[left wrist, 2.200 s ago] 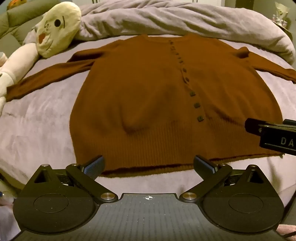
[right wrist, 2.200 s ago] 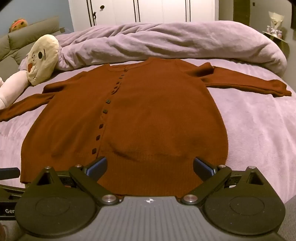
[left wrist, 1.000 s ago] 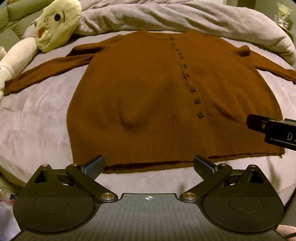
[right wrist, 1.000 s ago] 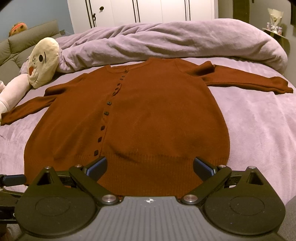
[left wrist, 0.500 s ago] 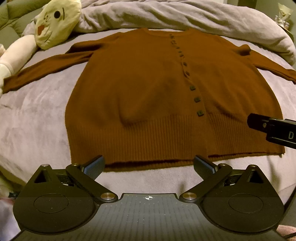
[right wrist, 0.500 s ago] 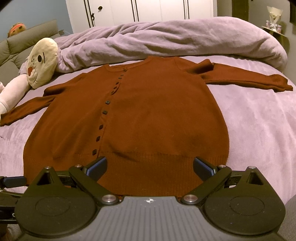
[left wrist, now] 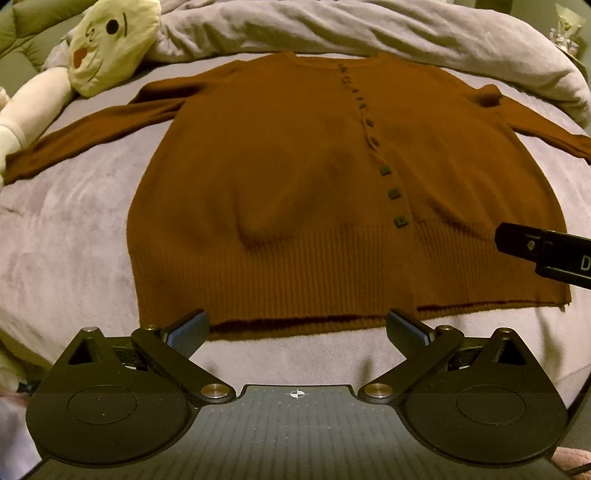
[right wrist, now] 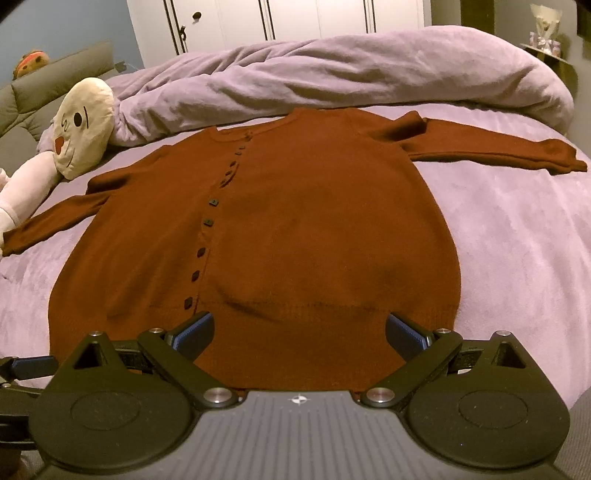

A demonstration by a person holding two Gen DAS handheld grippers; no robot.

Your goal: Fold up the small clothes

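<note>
A rust-brown buttoned cardigan (left wrist: 295,177) (right wrist: 314,229) lies flat and face up on the lilac bed cover (left wrist: 66,229) (right wrist: 517,229), both sleeves spread sideways. My left gripper (left wrist: 295,330) is open just before the ribbed hem, with nothing between its fingers. My right gripper (right wrist: 299,330) is open above the hem's right half, also holding nothing. A tip of the right gripper's finger (left wrist: 517,238) pokes into the left wrist view from the right, over the hem's right corner.
A bunched lilac duvet (right wrist: 332,74) lies along the far side of the bed. A cream plush toy (left wrist: 110,44) (right wrist: 81,122) rests by the left sleeve. White wardrobe doors (right wrist: 277,22) stand behind, and a shelf (right wrist: 546,55) is at the far right.
Both grippers have shifted only slightly; the view of the cardigan drifted a little. Both stay open, and the cardigan has not moved.
</note>
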